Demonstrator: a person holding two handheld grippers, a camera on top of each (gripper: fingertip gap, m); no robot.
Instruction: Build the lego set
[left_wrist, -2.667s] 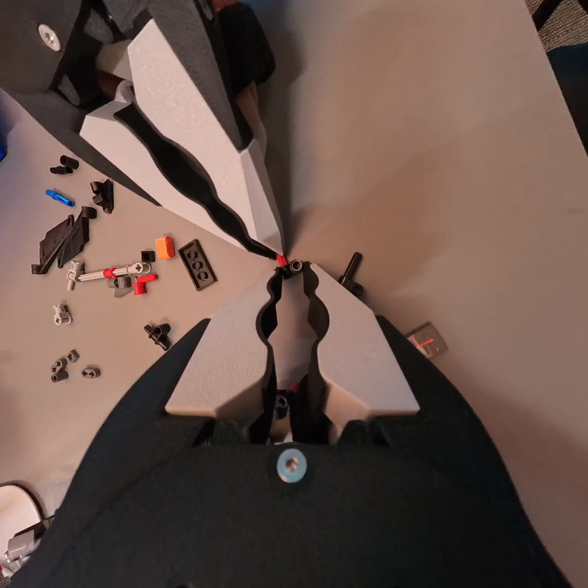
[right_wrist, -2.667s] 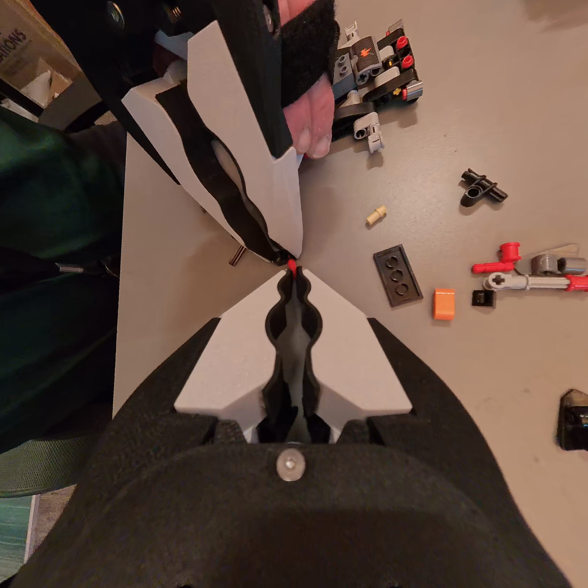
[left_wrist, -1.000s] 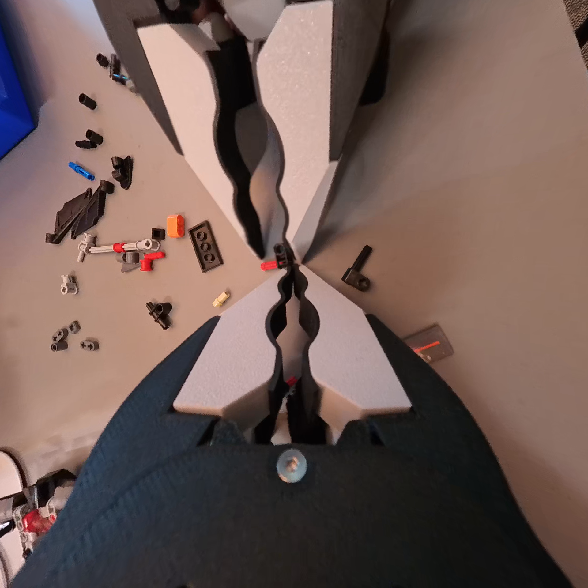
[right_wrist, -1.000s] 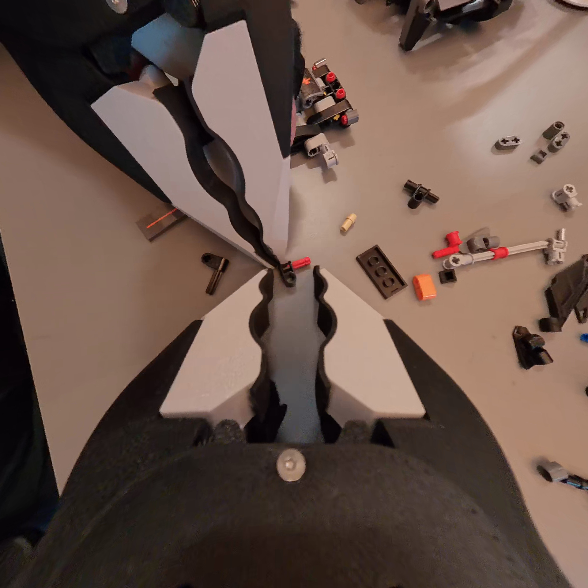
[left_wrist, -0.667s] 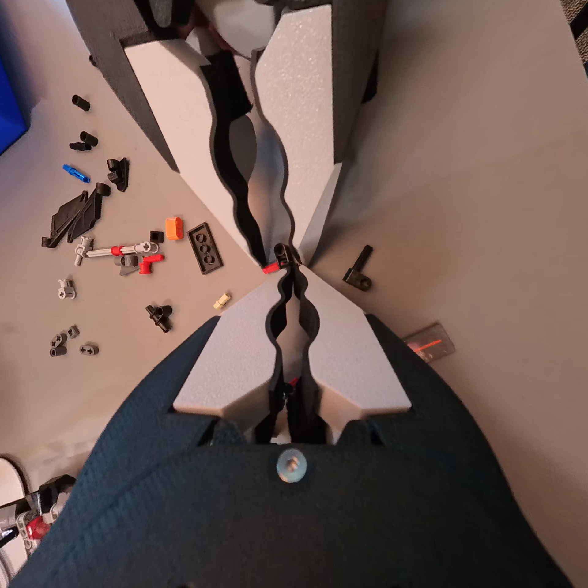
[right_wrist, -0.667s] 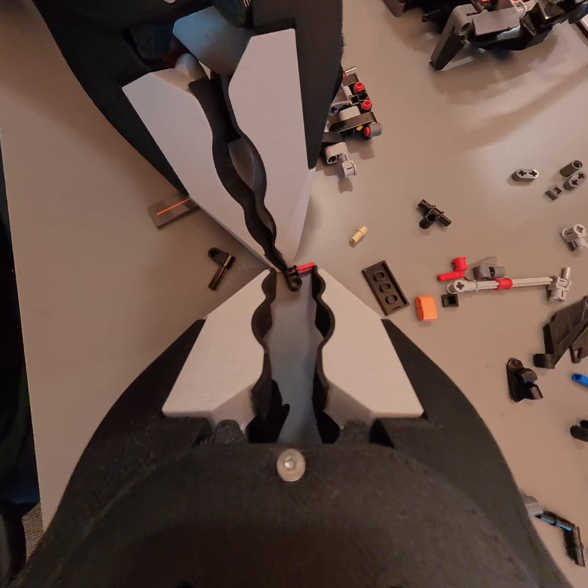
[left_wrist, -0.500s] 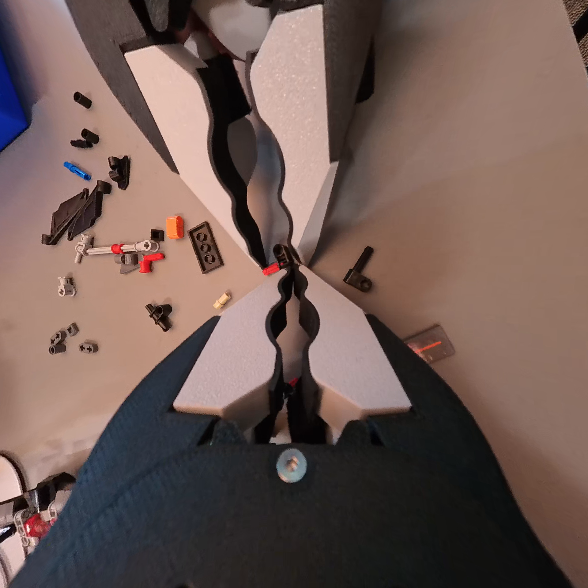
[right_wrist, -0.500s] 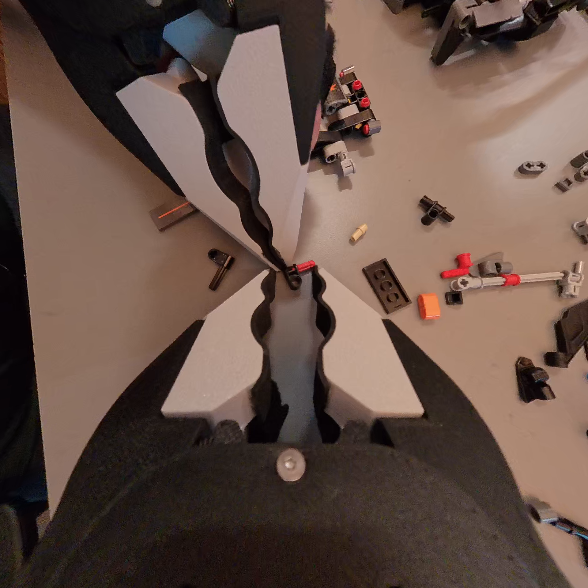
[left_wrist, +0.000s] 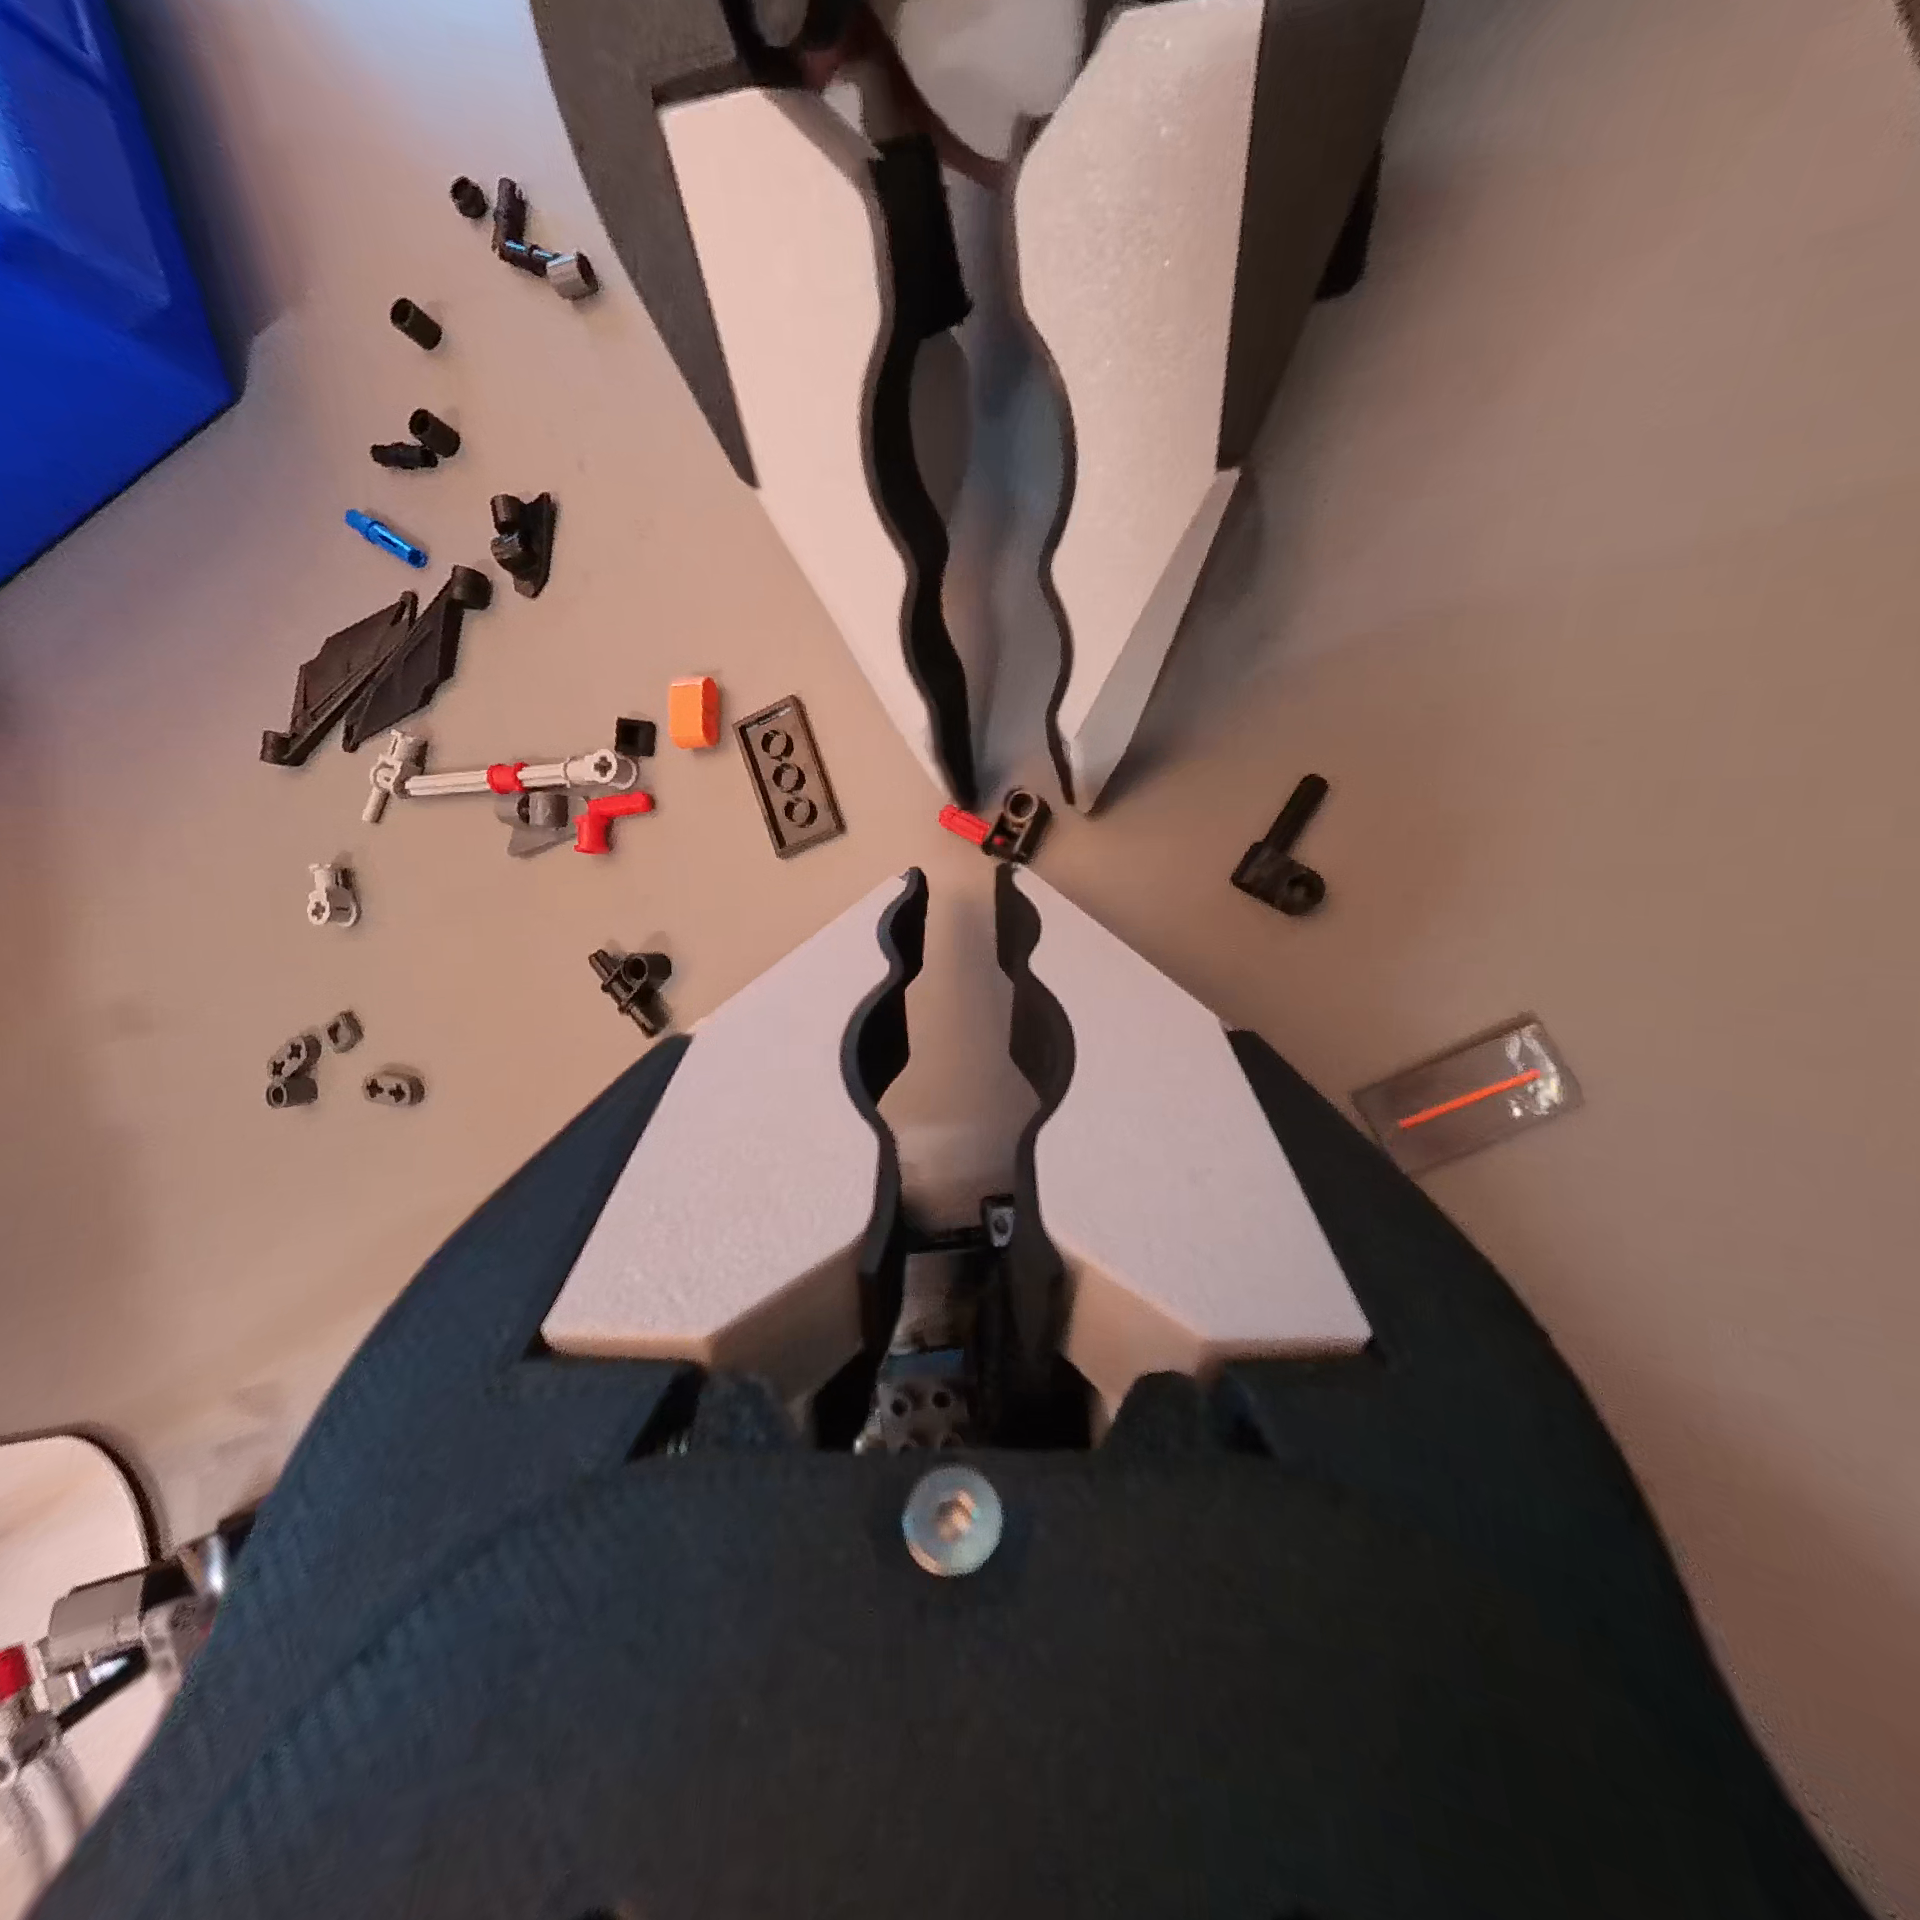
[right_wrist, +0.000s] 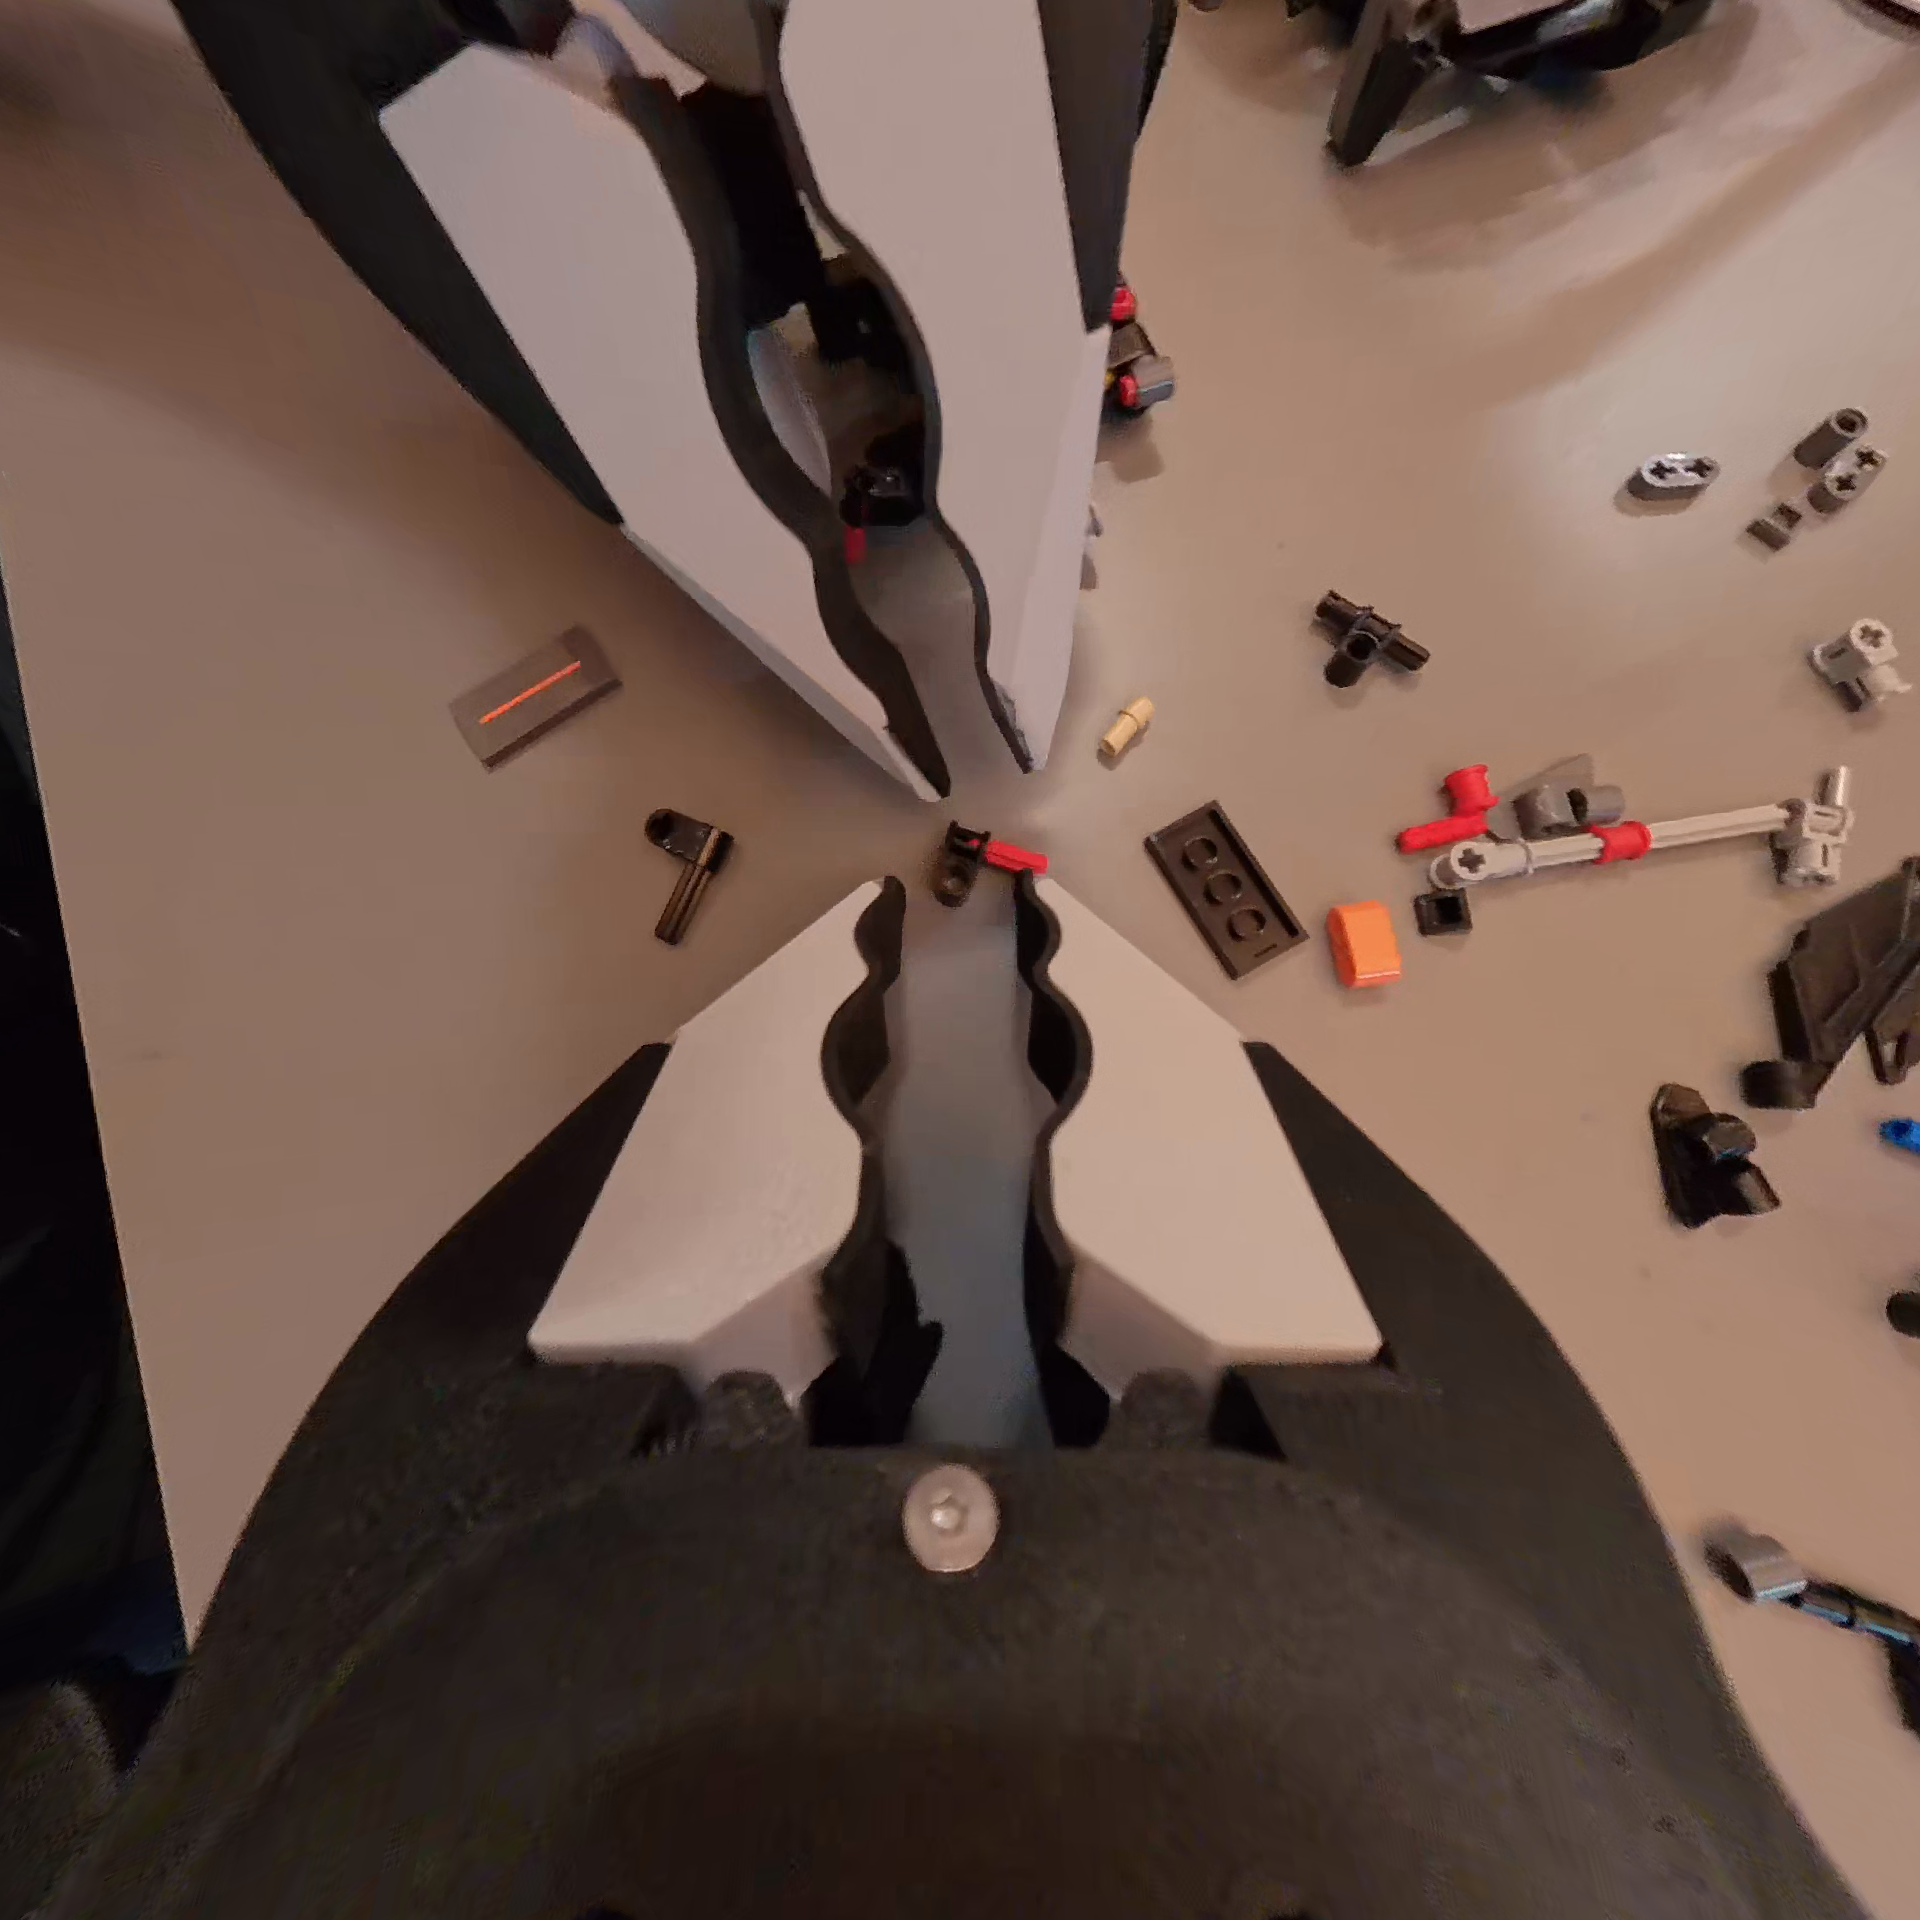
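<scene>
Seen from 2 wrist cameras above a beige table (left_wrist: 1558, 520): left gripper (left_wrist: 956, 883) with its 2 white fingers parted and nothing between them, tips hovering just at 6 o'clock of a small black connector with a red pin (left_wrist: 997, 826) lying free on the tabletop. In the left wrist view, right gripper (left_wrist: 1013, 800) reaching in from 12 o'clock, fingers likewise spread, tips flanking the small piece without gripping it. In the right wrist view, same piece (right_wrist: 977, 862) just beyond the right gripper (right_wrist: 956, 883) tips, red pin pointing toward 3 o'clock, with the left gripper (right_wrist: 982, 779) coming down from 12 o'clock. Another black and red piece (right_wrist: 873, 499) visible in the gap between the left gripper's fingers, whether lodged there or lying beneath cannot be told. Loose lego parts scattered toward 9 o'clock in the left wrist view: black plate with 3 holes (left_wrist: 790, 774), orange tile (left_wrist: 694, 712), grey axle assembly with red bushes (left_wrist: 509, 779), black wing-shaped panels (left_wrist: 364, 670), blue pin (left_wrist: 384, 538). Toward 3 o'clock, black L-shaped pin connector (left_wrist: 1280, 852), and farther out a dark flat tile with an orange stripe (left_wrist: 1465, 1107). Tan pin (right_wrist: 1127, 727) near 1 o'clock in the right wrist view. Blue box (left_wrist: 83, 260) at the 10 o'clock edge. No readable writing or brand marks anywhere.
</scene>
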